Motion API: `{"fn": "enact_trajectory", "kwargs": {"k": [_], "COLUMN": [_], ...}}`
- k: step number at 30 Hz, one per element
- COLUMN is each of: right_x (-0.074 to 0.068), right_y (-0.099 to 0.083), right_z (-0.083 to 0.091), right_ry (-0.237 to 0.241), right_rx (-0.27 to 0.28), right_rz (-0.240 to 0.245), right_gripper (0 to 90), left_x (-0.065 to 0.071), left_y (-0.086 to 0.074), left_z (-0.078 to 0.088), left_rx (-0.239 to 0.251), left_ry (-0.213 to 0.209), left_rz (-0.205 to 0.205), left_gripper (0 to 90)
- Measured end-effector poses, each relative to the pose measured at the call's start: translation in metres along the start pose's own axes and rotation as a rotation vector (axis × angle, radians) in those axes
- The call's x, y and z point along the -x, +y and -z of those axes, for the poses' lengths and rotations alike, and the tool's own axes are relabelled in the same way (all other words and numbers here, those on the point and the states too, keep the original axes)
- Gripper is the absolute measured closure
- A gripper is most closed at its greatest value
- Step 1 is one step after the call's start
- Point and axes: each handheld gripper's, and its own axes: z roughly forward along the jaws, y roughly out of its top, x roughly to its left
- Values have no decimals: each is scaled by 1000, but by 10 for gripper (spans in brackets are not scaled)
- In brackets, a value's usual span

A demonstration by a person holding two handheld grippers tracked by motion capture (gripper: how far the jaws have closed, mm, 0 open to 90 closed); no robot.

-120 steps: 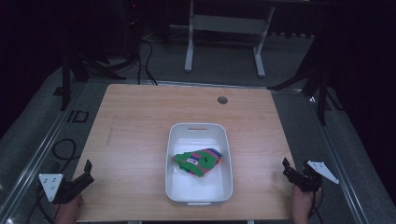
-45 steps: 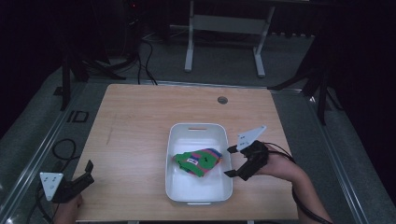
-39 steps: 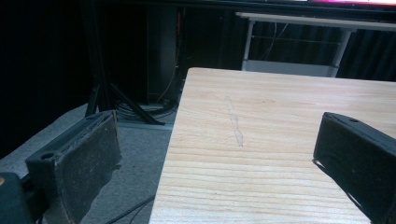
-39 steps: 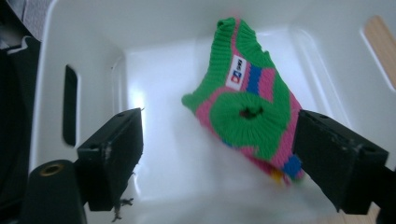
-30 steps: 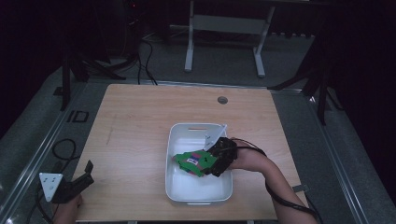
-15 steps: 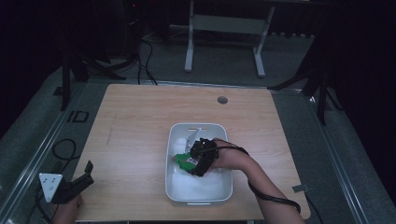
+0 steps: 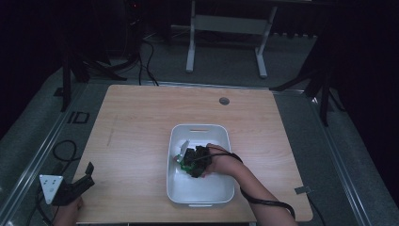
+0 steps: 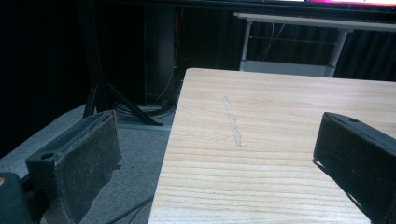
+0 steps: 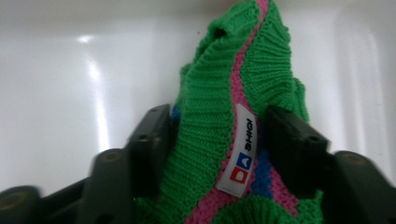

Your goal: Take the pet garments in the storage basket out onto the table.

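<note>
Green ribbed knit with pink and blue stripes and a small white sewn-on label, bunched into a soft heap (image 9: 224,140) – sitting in the white rectangular plastic tub (image 7: 221,134), a bit toward the 9 o'clock side of the tub's middle in the high view. Looks like the grab step of lifting it out.

Right gripper (image 9: 219,144) down in the tub and straddling the heap: one black jaw at 9 o'clock of the fabric, the other at 3 o'clock, seen along the gripper's own camera. Jaws just been closing, knit fold between them. Pads right up against the fabric on both sides, so calling it a pinch, maybe not fully snug yet. Long ridge of the fold running 6 to 12 o'clock away from the camera, so straight along the jaws, squeezed across its short width. Good line for a lift straight up, probably with loose ends trailing.

Right hand (image 7: 221,165) coming in from 5 o'clock across the tub rim, clearly the nearer one.

Left gripper (image 7: 70,188) parked way off at 8 o'clock by the corner of the light wooden tabletop (image 8: 280,140), well apart from the tub, jaws spread wide, nothing between them but bare wood.
</note>
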Motion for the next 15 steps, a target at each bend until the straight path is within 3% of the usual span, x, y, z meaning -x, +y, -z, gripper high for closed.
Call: {"fn": "enact_trajectory", "kwargs": {"k": [1, 2, 6, 15], "right_x": [-2, -2, -2, 9], "right_y": [0, 0, 1, -7], "right_z": [1, 1, 4, 49], "right_ry": [-22, -45, -64, -28], "right_rx": [0, -2, 3, 163], "right_rz": [10, 15, 8, -77], "right_gripper": [599, 626, 755, 778], "left_x": [0, 0, 0, 0], "left_y": [0, 0, 0, 0], "left_z": [0, 0, 0, 0], "left_rx": [0, 0, 1, 2], "left_ry": [1, 1, 2, 3], "left_rz": [1, 1, 0, 0], "left_gripper": [11, 12, 12, 12]}}
